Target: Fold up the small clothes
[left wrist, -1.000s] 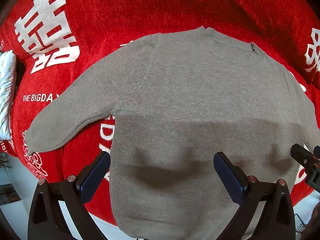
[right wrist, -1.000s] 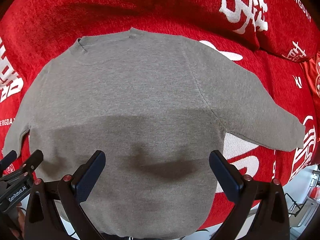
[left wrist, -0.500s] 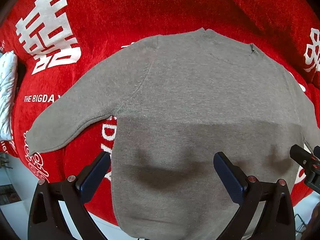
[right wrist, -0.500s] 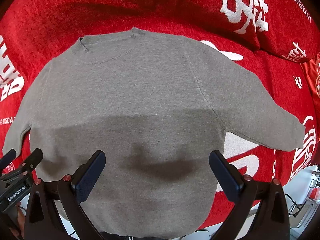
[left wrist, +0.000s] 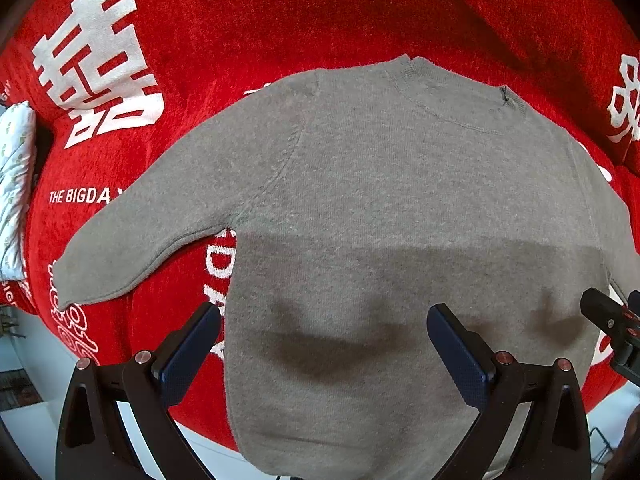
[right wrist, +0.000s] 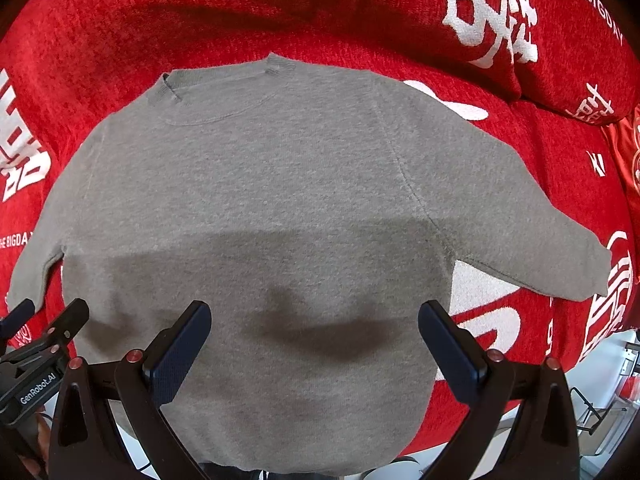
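A small grey-brown knitted sweater (left wrist: 392,208) with long sleeves and a ribbed round neckline lies flat and face up on a red plush blanket (left wrist: 248,28) printed with large white Chinese characters and the words "THE BIGDAY". Its collar points away from both cameras and its hem hangs over the near edge of the blanket toward them. In the left wrist view, 1 sleeve (left wrist: 152,232) stretches out to the left and downward, its cuff resting on the red fabric well apart from the body of the garment. In the right wrist view, the other sleeve (right wrist: 532,236) reaches out to the right in the same way, with its cuff lying flat near a white printed figure. The left gripper (left wrist: 322,338) hovers above the lower half of the sweater with its 2 dark blue padded fingers (left wrist: 188,350) spread wide and nothing between them; its left pad sits over the sweater's side edge. The right gripper (right wrist: 314,338) is likewise wide apart and empty, both of its blue fingers (right wrist: 450,350) above the lower body of the garment. A broad shadow falls across the lower half of the sweater. Each gripper shows at the edge of the other's view, and a white patterned cloth (left wrist: 14,184) lies at the far left of the left wrist view.
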Demonstrator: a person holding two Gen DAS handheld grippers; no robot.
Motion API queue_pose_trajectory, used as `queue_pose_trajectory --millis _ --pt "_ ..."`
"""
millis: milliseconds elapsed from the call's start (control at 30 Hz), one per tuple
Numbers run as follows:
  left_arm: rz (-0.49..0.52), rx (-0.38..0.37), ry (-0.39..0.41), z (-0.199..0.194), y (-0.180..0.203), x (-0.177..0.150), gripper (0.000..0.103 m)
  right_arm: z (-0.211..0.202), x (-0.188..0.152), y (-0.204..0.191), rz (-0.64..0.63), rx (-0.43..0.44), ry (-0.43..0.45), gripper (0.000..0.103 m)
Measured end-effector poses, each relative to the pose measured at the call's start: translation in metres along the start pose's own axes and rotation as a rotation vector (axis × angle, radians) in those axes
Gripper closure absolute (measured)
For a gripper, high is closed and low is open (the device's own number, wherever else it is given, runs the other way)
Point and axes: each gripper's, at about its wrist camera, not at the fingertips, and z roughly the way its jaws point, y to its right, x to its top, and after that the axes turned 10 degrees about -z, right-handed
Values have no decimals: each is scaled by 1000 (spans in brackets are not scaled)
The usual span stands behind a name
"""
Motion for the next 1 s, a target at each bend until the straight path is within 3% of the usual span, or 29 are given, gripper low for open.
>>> queue_pose_trajectory --millis 1000 --pt "-13 -8 -1 1 -16 -4 0 -2 2 -14 -20 2 4 0"
